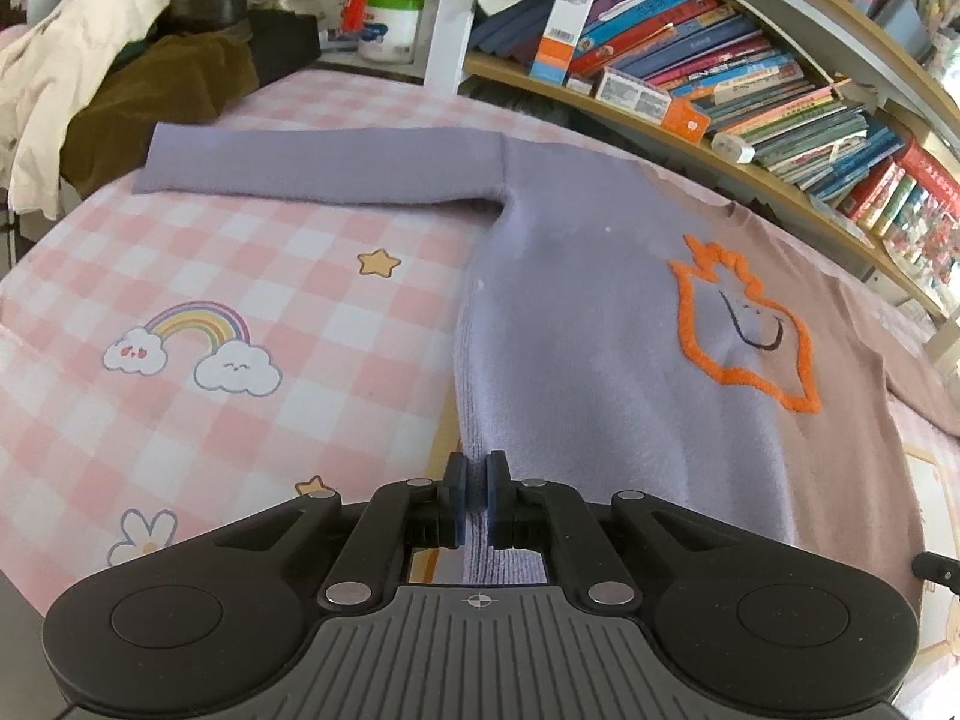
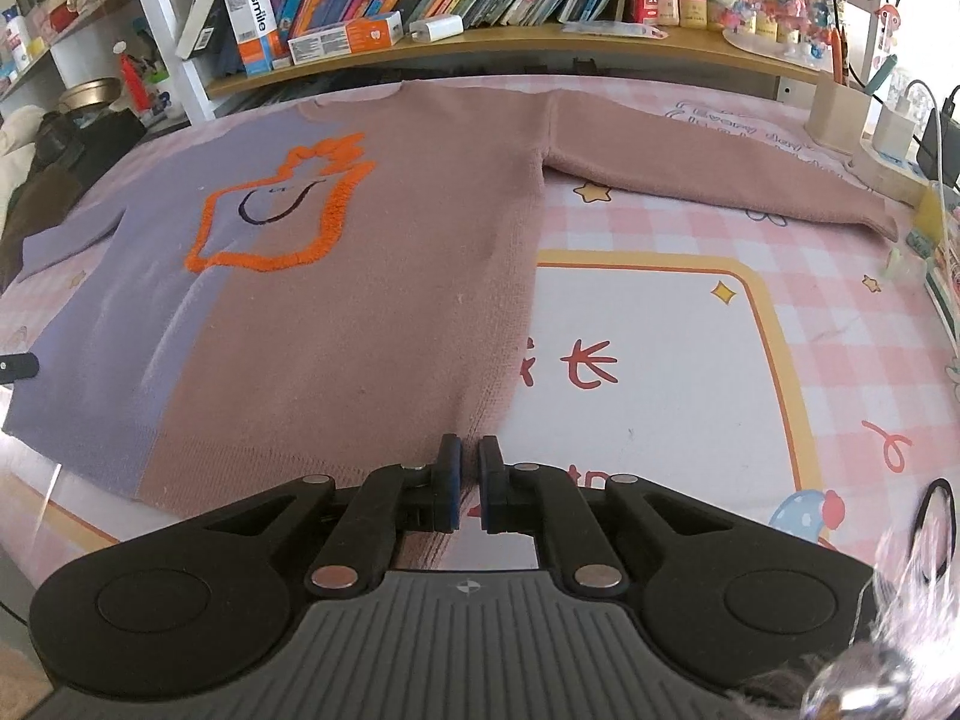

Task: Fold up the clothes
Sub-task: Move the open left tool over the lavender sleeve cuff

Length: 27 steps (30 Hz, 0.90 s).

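A sweater (image 1: 600, 330), lavender on one half and dusty pink on the other (image 2: 360, 300), lies flat and face up on the pink checked sheet (image 1: 240, 276). An orange outline motif (image 2: 282, 204) sits on its chest. Its lavender sleeve (image 1: 324, 165) stretches out to the left, and the pink sleeve (image 2: 708, 174) to the right. My left gripper (image 1: 476, 468) is shut on the lavender bottom corner of the hem, with ribbed fabric showing between the pads. My right gripper (image 2: 470, 450) is shut at the pink bottom corner, with the hem edge running in between its pads.
A low bookshelf (image 2: 480, 42) packed with books runs along the far side of the bed. A heap of clothes (image 1: 90, 90) lies at the far left. A power strip with chargers and cables (image 2: 900, 138) sits at the far right.
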Available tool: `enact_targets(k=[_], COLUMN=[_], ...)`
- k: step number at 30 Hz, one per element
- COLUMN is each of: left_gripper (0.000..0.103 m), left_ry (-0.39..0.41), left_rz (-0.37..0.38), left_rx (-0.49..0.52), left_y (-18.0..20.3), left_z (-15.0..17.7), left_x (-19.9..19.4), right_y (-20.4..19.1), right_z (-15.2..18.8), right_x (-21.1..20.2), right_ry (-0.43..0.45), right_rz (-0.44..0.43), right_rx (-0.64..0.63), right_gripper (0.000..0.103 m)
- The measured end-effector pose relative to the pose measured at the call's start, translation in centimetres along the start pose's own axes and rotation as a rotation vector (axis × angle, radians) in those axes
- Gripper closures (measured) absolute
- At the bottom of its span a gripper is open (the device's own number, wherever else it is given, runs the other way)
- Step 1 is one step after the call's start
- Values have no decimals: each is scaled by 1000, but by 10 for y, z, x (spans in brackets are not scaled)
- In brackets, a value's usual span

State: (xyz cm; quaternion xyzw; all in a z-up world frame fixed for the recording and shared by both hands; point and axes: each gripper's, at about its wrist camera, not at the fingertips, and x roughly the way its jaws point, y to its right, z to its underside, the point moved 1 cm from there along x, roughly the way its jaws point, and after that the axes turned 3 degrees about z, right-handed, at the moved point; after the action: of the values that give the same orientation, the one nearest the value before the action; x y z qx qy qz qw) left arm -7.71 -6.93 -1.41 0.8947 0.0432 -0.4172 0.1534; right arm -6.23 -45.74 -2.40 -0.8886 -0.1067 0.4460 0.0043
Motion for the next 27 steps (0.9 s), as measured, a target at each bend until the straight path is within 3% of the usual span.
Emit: enact_targets(k=[7, 10, 14, 15, 18, 21, 27], left_gripper=[92, 84, 58, 51, 37, 29, 24], left_ry=[-6, 21, 71, 82, 97, 97, 89], left_rz=[-102, -112, -110, -108, -104, -104, -101], left_rx=[61, 84, 97, 98, 93, 96, 140], left_y=[13, 22, 32, 35, 41, 48, 59], left_z=[6, 6, 4, 4, 5, 8, 14], left_x=[2, -5, -19, -22, -29, -34, -32], right_y=[-2, -4, -9, -11, -15, -19, -25], right_z=[0, -1, -7, -8, -13, -16, -14], right_x=[-1, -6, -17, -19, -21, -21, -19], right_ry=[1, 25, 88, 100, 127, 135, 130], right_rz=[12, 28, 34, 36, 45, 63, 86], right_rx=[-17, -24, -48, -49, -43, -40, -45], right_gripper=[95, 64, 47, 37, 23, 16, 13])
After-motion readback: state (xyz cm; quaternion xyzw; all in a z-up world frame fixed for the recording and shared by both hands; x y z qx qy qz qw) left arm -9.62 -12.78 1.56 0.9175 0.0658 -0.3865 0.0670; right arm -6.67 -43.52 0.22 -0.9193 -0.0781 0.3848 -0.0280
